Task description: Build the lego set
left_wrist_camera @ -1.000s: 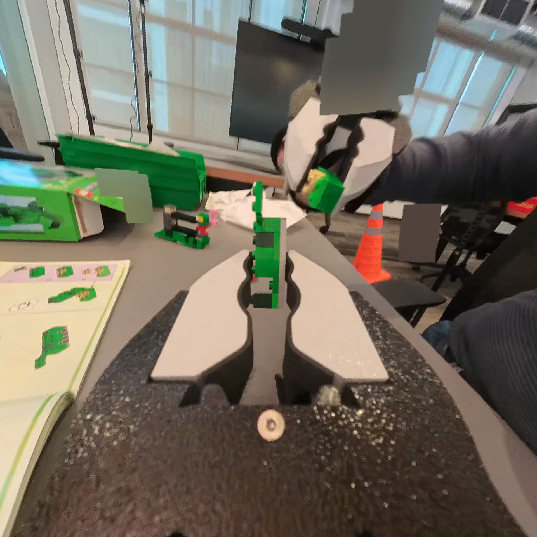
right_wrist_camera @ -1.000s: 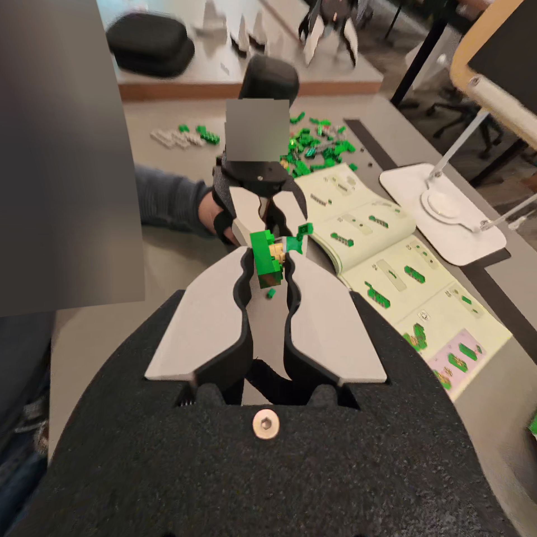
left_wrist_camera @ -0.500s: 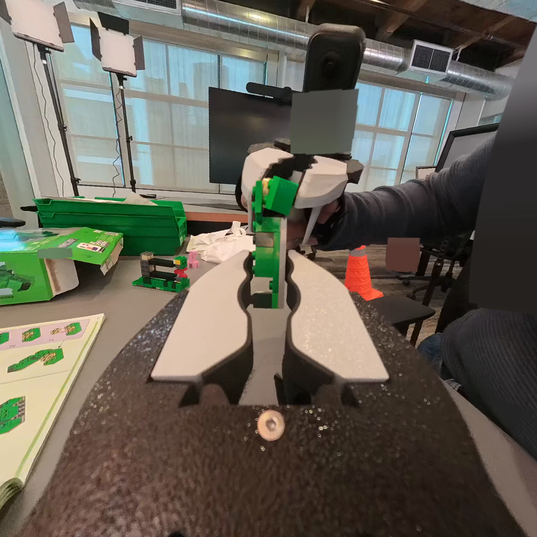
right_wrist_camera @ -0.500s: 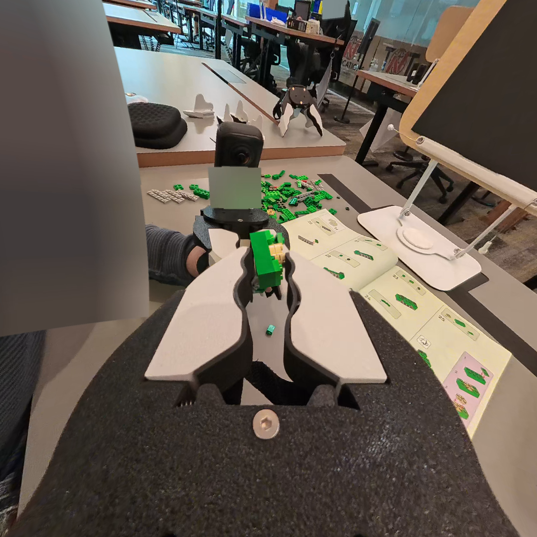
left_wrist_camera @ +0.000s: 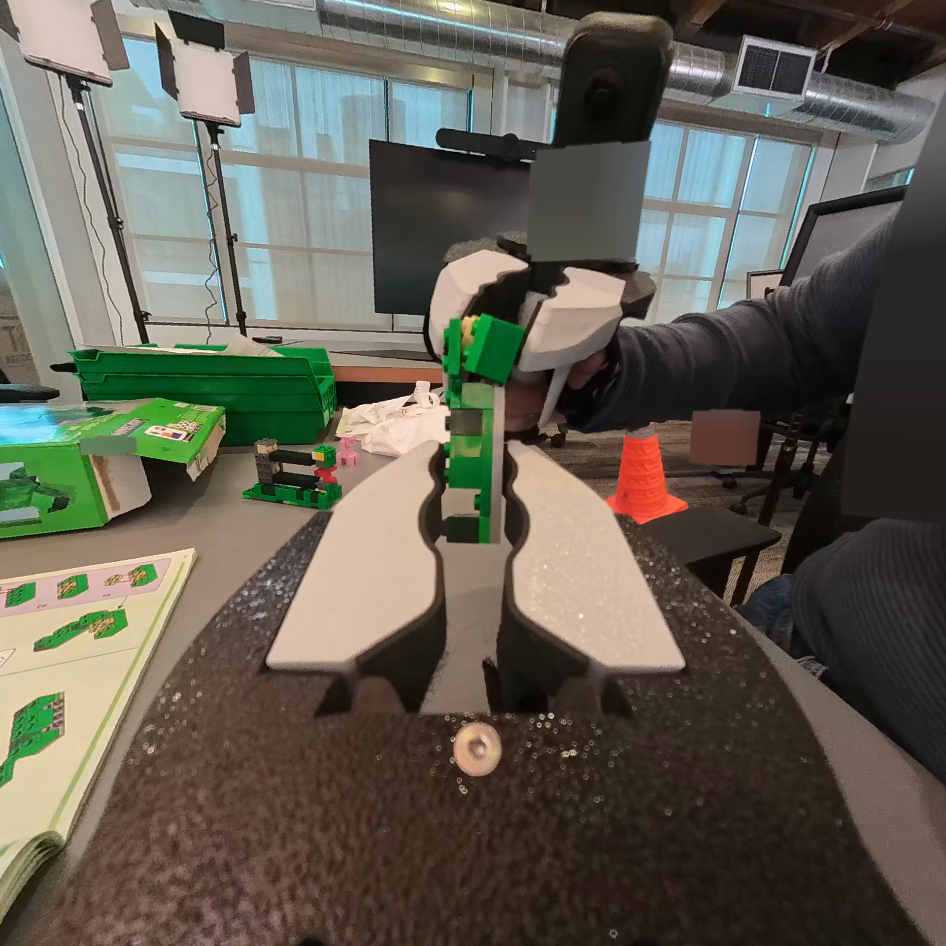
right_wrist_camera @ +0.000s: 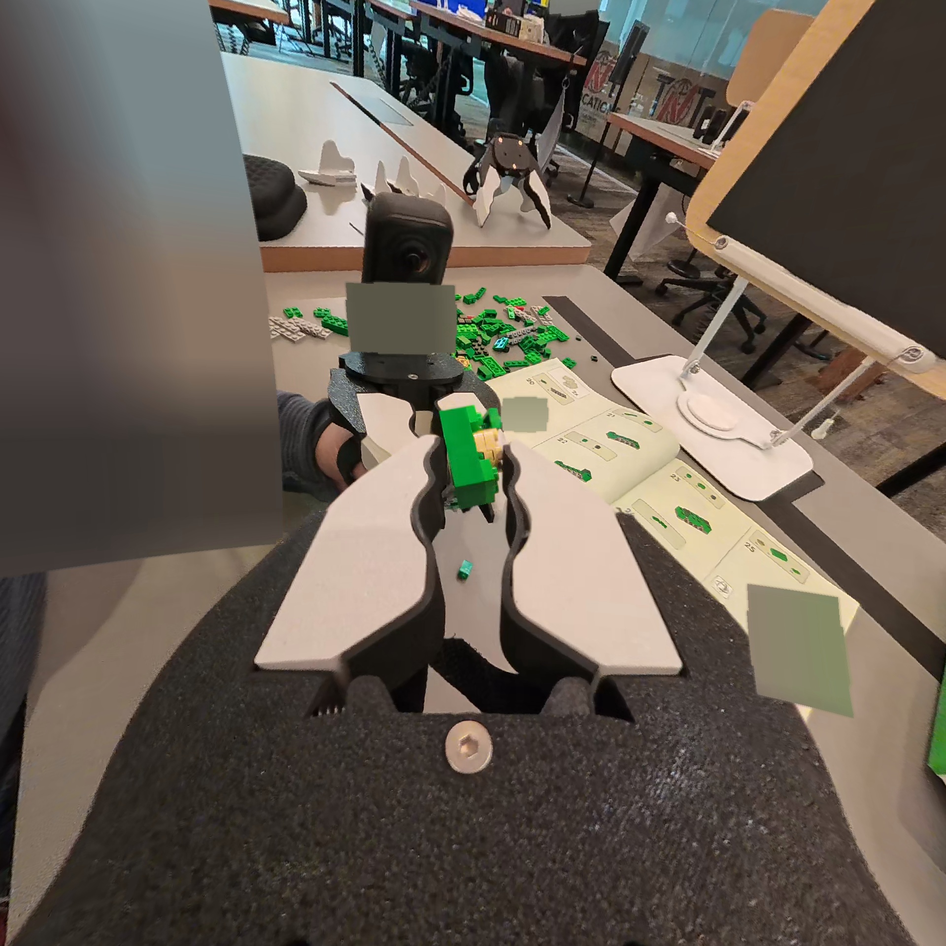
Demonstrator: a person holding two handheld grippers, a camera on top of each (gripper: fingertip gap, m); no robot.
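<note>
Your left gripper (left_wrist_camera: 471, 460) clamps the tall green-and-grey brick assembly (left_wrist_camera: 473, 450) upright; your right gripper (right_wrist_camera: 473, 460) pinches the green-and-tan block (right_wrist_camera: 468, 455) against its top. Align studs squarely, then press straight.

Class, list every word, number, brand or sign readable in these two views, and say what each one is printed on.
I won't copy out writing; here is what bears it.
Instruction booklet: small step numbers beside the diagrams.
Green box: printed panels, too small to read.
Banners behind the far desks: large lettering, partly hidden.
Orange cone: none.
</note>
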